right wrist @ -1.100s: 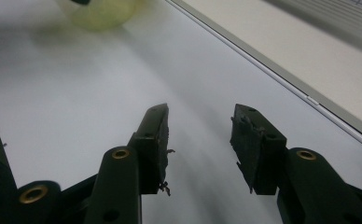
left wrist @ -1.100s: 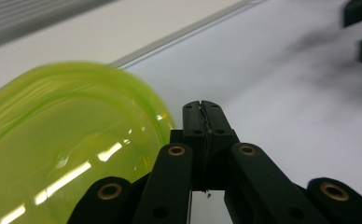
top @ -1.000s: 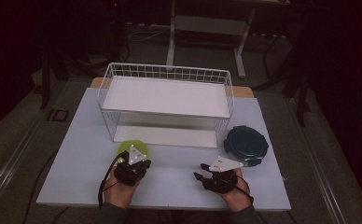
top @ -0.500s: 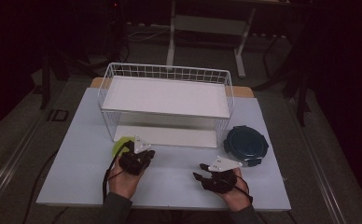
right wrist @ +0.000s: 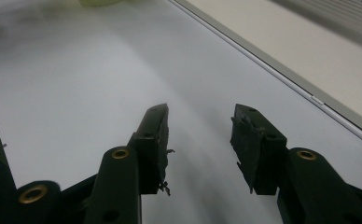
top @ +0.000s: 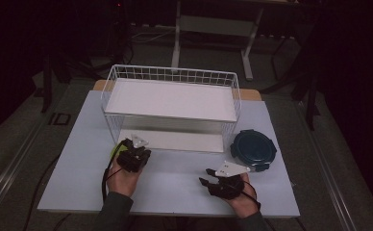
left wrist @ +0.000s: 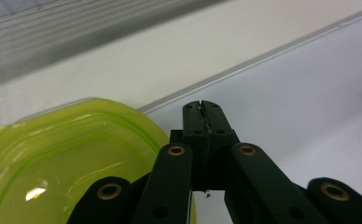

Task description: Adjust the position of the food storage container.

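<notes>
The green lid (left wrist: pixel 53 158) sits on the counter (top: pixel 175 183) right at the front left corner of the wire rack (top: pixel 170 103), w/ the left gripper (left wrist: pixel 201 109) over its edge, fingers pressed together on nothing. Right gripper (right wrist: pixel 200 128) is well apart, fingers spread over bare counter. Dark blue lid (top: pixel 253 149) sits near it, by the rack's right side.

A dim room is seen. A grey floor (top: pixel 26 144) is spread around the pale table (top: pixel 175 187). Desk legs (top: pixel 213 29) are set beyond the table.
</notes>
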Action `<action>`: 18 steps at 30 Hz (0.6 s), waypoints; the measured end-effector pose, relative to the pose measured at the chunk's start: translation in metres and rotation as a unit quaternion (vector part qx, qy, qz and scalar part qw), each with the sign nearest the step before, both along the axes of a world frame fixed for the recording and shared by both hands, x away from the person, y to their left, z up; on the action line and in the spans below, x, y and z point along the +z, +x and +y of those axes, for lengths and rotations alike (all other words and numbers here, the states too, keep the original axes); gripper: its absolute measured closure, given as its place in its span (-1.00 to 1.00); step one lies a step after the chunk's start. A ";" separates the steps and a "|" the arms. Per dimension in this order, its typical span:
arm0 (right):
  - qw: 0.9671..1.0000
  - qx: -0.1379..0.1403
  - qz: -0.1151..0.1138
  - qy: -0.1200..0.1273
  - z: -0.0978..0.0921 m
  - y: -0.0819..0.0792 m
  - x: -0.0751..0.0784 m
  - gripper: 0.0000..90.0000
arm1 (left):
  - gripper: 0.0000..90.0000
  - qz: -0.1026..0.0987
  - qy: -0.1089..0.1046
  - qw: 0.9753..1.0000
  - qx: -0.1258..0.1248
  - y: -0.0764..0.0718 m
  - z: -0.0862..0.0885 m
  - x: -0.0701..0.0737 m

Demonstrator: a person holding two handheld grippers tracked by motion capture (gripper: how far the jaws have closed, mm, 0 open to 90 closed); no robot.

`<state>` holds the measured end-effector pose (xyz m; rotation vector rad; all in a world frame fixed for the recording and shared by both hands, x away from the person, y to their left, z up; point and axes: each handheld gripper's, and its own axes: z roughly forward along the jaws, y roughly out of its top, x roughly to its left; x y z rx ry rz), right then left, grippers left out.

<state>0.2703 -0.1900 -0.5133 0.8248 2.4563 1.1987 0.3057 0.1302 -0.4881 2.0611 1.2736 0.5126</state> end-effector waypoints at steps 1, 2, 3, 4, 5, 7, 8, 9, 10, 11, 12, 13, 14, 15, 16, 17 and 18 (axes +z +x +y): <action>1.000 0.001 -0.001 -0.001 0.000 0.000 0.000 0.23 | 1.00 0.001 -0.002 1.000 0.005 -0.001 0.004 -0.001; 1.000 0.002 -0.001 -0.001 0.001 0.000 0.000 0.23 | 1.00 0.002 -0.002 1.000 0.011 -0.001 0.009 -0.001; 1.000 0.001 0.001 -0.001 0.000 0.000 0.000 0.23 | 1.00 0.003 -0.004 1.000 0.016 -0.002 0.012 -0.002; 1.000 0.001 0.001 -0.001 0.000 0.000 0.000 0.23 | 1.00 0.002 -0.006 1.000 0.022 -0.002 0.016 -0.003; 1.000 0.001 0.001 -0.001 0.000 0.000 -0.001 0.23 | 1.00 0.003 -0.006 1.000 0.027 -0.003 0.020 -0.004; 1.000 -0.002 0.001 0.001 -0.002 0.000 0.000 0.23 | 1.00 0.003 -0.013 0.999 0.038 -0.005 0.030 -0.005; 1.000 -0.002 0.001 0.001 -0.002 0.000 0.000 0.23 | 1.00 0.004 -0.014 0.999 0.040 -0.006 0.033 -0.005; 1.000 -0.004 0.001 0.001 -0.002 0.001 0.000 0.23 | 1.00 0.002 -0.014 0.999 0.045 -0.007 0.037 -0.005; 1.000 -0.004 0.001 0.001 -0.002 0.001 0.000 0.23 | 1.00 0.002 -0.015 0.999 0.046 -0.008 0.039 -0.005; 1.000 -0.004 0.001 0.001 -0.003 0.001 0.000 0.22 | 1.00 0.001 -0.015 0.999 0.047 -0.010 0.041 -0.005; 1.000 -0.004 0.001 0.001 -0.003 0.001 0.000 0.22 | 1.00 0.000 -0.012 0.999 0.047 -0.013 0.045 -0.005; 1.000 -0.004 0.001 0.001 -0.004 0.001 0.000 0.22 | 1.00 0.000 -0.012 0.999 0.047 -0.014 0.046 -0.005; 1.000 -0.004 0.001 0.001 -0.004 0.001 0.000 0.22 | 1.00 -0.001 -0.010 0.999 0.049 -0.016 0.048 -0.005; 1.000 -0.005 0.001 0.001 -0.005 0.000 0.000 0.22 | 1.00 -0.002 -0.010 0.999 0.052 -0.019 0.051 -0.006; 1.000 -0.006 0.000 -0.001 -0.006 0.000 0.001 0.22 | 1.00 -0.002 -0.012 0.998 0.056 -0.022 0.055 -0.006; 1.000 -0.006 0.000 -0.001 -0.006 0.000 0.001 0.22 | 1.00 -0.002 -0.012 0.998 0.056 -0.022 0.055 -0.006; 1.000 -0.006 0.000 -0.001 -0.007 0.000 0.001 0.22 | 1.00 -0.003 -0.013 0.998 0.057 -0.024 0.058 -0.006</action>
